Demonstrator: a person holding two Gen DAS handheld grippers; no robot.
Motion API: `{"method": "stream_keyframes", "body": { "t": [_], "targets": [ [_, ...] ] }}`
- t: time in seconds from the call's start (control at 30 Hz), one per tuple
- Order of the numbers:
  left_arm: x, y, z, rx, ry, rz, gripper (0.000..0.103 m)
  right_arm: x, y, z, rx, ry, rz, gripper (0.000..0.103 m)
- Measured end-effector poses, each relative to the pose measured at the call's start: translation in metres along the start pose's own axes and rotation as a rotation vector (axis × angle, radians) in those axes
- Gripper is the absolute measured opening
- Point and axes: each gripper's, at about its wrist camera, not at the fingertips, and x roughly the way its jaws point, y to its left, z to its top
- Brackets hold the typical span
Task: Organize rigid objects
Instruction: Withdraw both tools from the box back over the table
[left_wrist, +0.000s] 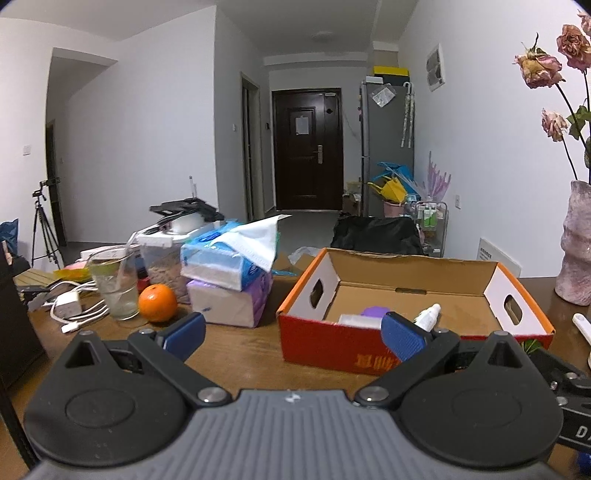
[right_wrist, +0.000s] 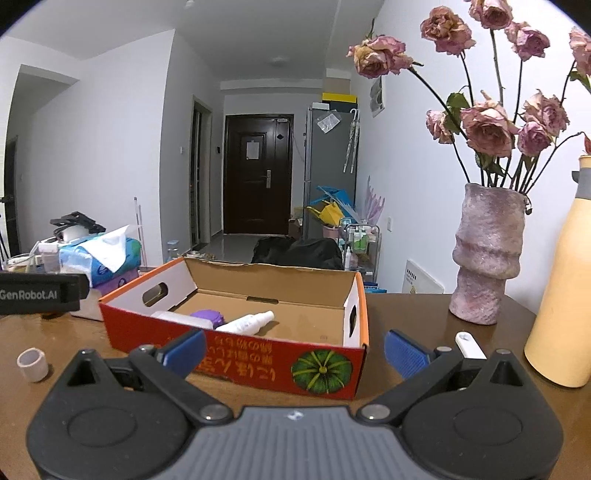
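An open red-and-orange cardboard box (left_wrist: 332, 339) (right_wrist: 258, 373) stands on the brown table. Inside lie a white spray bottle (right_wrist: 245, 322) (left_wrist: 428, 316), a purple item (right_wrist: 206, 316) (left_wrist: 375, 311) and a white item (right_wrist: 173, 317). My left gripper (left_wrist: 293, 334) is open, hovering just in front of the box's left front corner, nothing between its blue pads. My right gripper (right_wrist: 293, 350) is open before the box's front wall, also holding nothing. A small white roll (right_wrist: 32, 364) sits at left on the table, a white stick-shaped object (right_wrist: 470, 345) behind my right finger.
Left of the box are stacked tissue packs (left_wrist: 229, 280), an orange (left_wrist: 157, 302), a glass (left_wrist: 112, 282), a charger with cables (left_wrist: 70, 304). A pink vase of dried roses (right_wrist: 487, 258) and a yellow bottle (right_wrist: 561, 288) stand at right. The left gripper's body (right_wrist: 40, 293) shows at left.
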Motion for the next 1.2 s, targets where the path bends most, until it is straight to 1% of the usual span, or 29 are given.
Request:
{"method": "stream_keyframes", "body": {
  "t": [0.23,0.5,0.63,0.83,1.0,1.2],
  "targets": [
    [-0.026,0.017,-0.014,-0.024,0.004,0.013,0.103,-0.028,0.002,-0.011,-0.010,-0.018,0.010,0.103],
    [-0.054,0.035,-0.033,-0.032,0.012,0.018,0.103,-0.056,0.003,-0.027,-0.017,-0.011,0.013,0.103],
    [-0.065,0.042,-0.046,-0.021,0.023,0.030,0.103,-0.069,0.006,-0.038,-0.031,-0.006,0.024,0.103],
    [-0.079,0.052,-0.064,-0.007,0.047,0.023,0.103,-0.083,0.007,-0.054,-0.039,0.046,0.043,0.103],
    [-0.089,0.057,-0.077,0.008,0.067,0.015,0.103,-0.090,0.010,-0.069,-0.061,0.090,0.032,0.103],
    [-0.096,0.068,-0.084,-0.009,0.092,0.003,0.103,-0.093,0.014,-0.077,-0.082,0.122,0.030,0.103]
  ]
}}
